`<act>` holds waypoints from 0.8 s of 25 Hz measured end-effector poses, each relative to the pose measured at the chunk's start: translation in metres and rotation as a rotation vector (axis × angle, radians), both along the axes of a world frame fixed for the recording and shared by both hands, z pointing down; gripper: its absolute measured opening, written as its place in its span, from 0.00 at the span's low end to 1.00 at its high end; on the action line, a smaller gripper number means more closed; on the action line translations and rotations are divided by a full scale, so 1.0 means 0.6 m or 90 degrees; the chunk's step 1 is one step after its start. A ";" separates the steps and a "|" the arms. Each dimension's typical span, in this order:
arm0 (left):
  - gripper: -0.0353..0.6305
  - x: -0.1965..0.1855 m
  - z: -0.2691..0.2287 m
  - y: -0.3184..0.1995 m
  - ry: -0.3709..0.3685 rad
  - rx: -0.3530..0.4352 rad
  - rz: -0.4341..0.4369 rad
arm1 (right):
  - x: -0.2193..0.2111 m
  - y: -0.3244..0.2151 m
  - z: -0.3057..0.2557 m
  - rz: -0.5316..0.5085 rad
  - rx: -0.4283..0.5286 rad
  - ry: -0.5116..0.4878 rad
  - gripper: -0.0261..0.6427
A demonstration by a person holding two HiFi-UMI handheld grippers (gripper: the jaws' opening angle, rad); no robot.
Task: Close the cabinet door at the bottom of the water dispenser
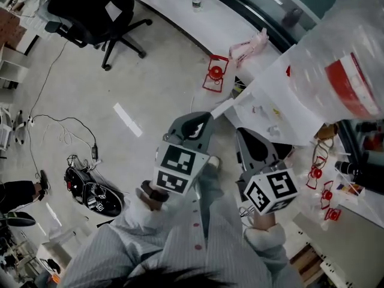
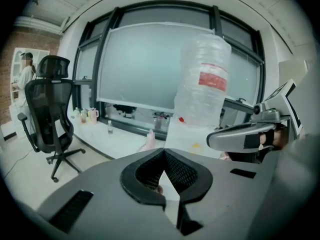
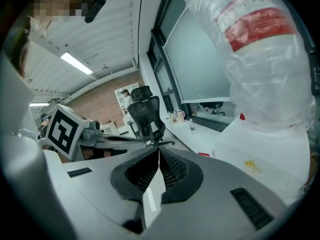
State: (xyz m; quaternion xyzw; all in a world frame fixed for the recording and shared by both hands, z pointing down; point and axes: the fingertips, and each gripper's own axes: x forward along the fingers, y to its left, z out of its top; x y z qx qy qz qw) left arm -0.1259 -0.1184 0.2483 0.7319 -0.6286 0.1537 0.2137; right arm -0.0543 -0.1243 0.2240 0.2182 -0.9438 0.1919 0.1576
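**Inspector:** White casing with a clear bottle point(image 1: 336, 59) bearing a red label on top. That is the water dispenser point(image 1: 282, 98), at the upper right of the head view. Where does it lie relative to the jaws?

**Assistant:** Ahead of both. The left gripper point(image 1: 204, 117) and the right gripper point(image 1: 243, 134) are held side by side, near each other but apart. Both point toward the dispenser's lower part, and neither touches the casing.

**Inspector:** And the cabinet door?

**Assistant:** As far as I can judge, the cabinet door point(image 1: 223, 107) is the thin white panel seen edge-on, standing out from the dispenser's foot. It lies just beyond the two sets of tips, between them. I cannot tell whether the left tips touch it.

**Inspector:** State of the jaws?

**Assistant:** Both pairs are pressed together, tip against tip, with nothing between them.

**Inspector:** Surroundings?

**Assistant:** A black office chair point(image 1: 96, 11) stands well apart from the dispenser on the pale floor point(image 1: 150, 71).
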 end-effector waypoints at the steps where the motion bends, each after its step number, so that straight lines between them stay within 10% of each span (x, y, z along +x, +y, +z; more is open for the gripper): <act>1: 0.07 -0.006 0.015 -0.001 0.005 -0.010 0.000 | -0.007 -0.003 0.010 0.001 -0.006 0.003 0.06; 20: 0.07 -0.090 0.394 0.004 0.082 -0.136 -0.015 | -0.091 -0.023 0.287 0.017 -0.087 0.060 0.06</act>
